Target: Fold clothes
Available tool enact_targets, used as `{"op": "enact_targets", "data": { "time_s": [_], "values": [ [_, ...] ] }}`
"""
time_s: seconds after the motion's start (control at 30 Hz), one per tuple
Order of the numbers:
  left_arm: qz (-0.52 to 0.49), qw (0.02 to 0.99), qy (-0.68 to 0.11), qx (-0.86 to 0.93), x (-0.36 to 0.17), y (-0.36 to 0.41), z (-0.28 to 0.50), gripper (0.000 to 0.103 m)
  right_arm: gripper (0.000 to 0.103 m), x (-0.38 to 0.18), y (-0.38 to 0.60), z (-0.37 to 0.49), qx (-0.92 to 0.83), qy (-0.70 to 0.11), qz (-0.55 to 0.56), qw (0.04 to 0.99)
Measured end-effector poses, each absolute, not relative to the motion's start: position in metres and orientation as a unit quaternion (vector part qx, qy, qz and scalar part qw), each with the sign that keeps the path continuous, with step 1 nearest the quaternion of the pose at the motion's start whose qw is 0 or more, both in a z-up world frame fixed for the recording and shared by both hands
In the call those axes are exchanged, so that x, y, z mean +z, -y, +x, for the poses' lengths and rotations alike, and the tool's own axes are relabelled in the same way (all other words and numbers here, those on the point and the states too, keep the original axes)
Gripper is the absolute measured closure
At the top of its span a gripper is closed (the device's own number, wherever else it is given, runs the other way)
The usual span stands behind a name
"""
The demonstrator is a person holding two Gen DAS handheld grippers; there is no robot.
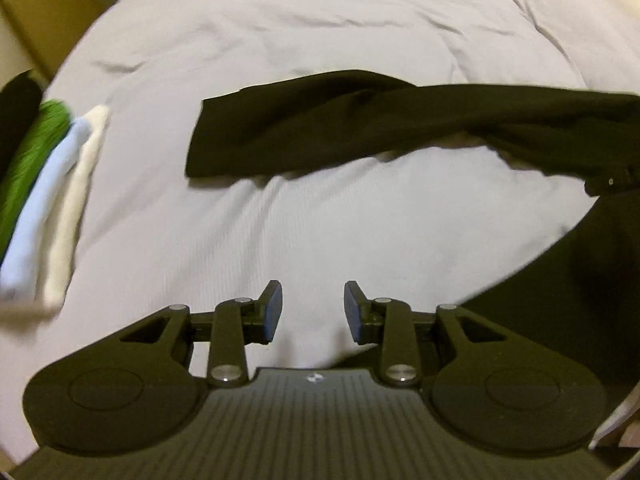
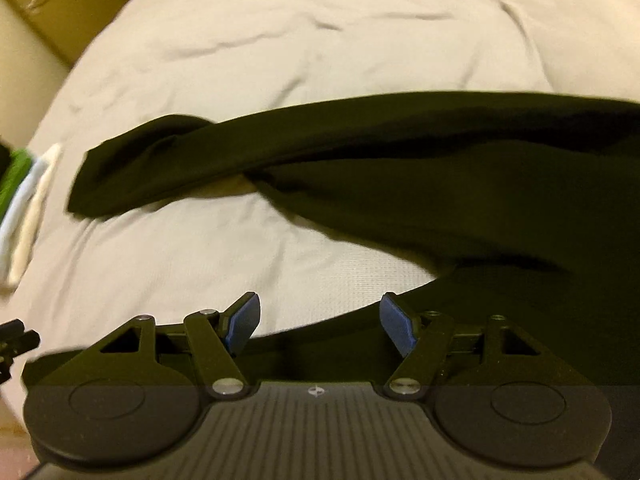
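two fisheye views look down along a pair of hand-held grippers at a bed covered with a pale, wrinkled sheet (image 1: pixel 304 40).

a dark garment (image 1: pixel 360 128) lies across the sheet. one long sleeve stretches out toward the left and ends in a square cuff, lying flat on the bedding. the rest of the garment spreads to the right and curves down along the lower right of both views. the fabric is too dark and blurred to show its details.

the left hand-held gripper (image 1: pixel 313 310) hangs above bare sheet, with its blue-padded fingers (image 1: pixel 272 312) apart and nothing between them. it touches no cloth. the dark garment lies beyond it and to its right.

the right hand-held gripper (image 2: pixel 320 324) has its fingers (image 2: pixel 396 326) spread wider, also with nothing clamped. it hovers over the near edge of the dark garment, where dark cloth meets pale sheet. whether the tips touch the fabric cannot be told.

at the left edge of the bed sits a stack of folded clothes (image 1: pixel 52 200), showing white, light blue, green and dark layers, well apart from the dark garment.
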State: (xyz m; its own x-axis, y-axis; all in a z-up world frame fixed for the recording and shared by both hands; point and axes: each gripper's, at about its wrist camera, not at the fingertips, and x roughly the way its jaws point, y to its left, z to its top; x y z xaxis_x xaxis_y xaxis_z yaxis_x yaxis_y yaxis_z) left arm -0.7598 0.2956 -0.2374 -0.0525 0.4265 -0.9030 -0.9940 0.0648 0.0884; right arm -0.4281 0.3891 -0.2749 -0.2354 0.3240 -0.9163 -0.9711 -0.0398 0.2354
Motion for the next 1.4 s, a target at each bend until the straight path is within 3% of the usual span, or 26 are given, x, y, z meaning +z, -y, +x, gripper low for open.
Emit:
{"op": "enact_targets", "data": {
  "time_s": [0.4,0.6,0.73,0.83,0.87,0.93,1.07,1.27,1.4],
  "values": [
    [-0.208,0.670,-0.491,0.517,-0.273,-0.353,-0.809,0.068,0.034,-0.302,-0.410,-0.479,0.541,-0.501,-0.266,0.622],
    [-0.019,0.682,-0.568,0.461,-0.299,-0.363,-0.804,0.063,0.032,-0.308,-0.437,-0.492,0.543,-0.478,-0.312,0.615],
    [0.139,0.671,-0.623,0.377,-0.330,-0.352,-0.803,0.052,0.031,-0.307,-0.447,-0.492,0.549,-0.459,-0.339,0.611],
    [0.213,0.658,-0.637,0.341,-0.349,-0.351,-0.806,0.055,0.027,-0.304,-0.448,-0.483,0.541,-0.464,-0.336,0.616],
    [0.219,0.658,-0.641,0.330,-0.353,-0.355,-0.808,0.071,0.026,-0.304,-0.447,-0.480,0.537,-0.469,-0.332,0.617],
    [0.201,0.661,-0.648,0.322,-0.353,-0.365,-0.809,0.097,0.026,-0.305,-0.444,-0.476,0.530,-0.479,-0.327,0.618],
    [0.099,0.709,-0.607,0.345,-0.302,-0.378,-0.816,0.100,0.026,-0.309,-0.437,-0.468,0.516,-0.494,-0.323,0.621],
    [-0.211,0.813,-0.358,0.408,-0.136,-0.413,-0.874,0.100,0.026,-0.299,-0.429,-0.450,0.502,-0.496,-0.306,0.639],
    [-0.321,0.752,-0.307,0.488,-0.130,-0.463,-0.918,0.098,0.026,-0.287,-0.428,-0.434,0.492,-0.492,-0.286,0.659]
  ]
}}
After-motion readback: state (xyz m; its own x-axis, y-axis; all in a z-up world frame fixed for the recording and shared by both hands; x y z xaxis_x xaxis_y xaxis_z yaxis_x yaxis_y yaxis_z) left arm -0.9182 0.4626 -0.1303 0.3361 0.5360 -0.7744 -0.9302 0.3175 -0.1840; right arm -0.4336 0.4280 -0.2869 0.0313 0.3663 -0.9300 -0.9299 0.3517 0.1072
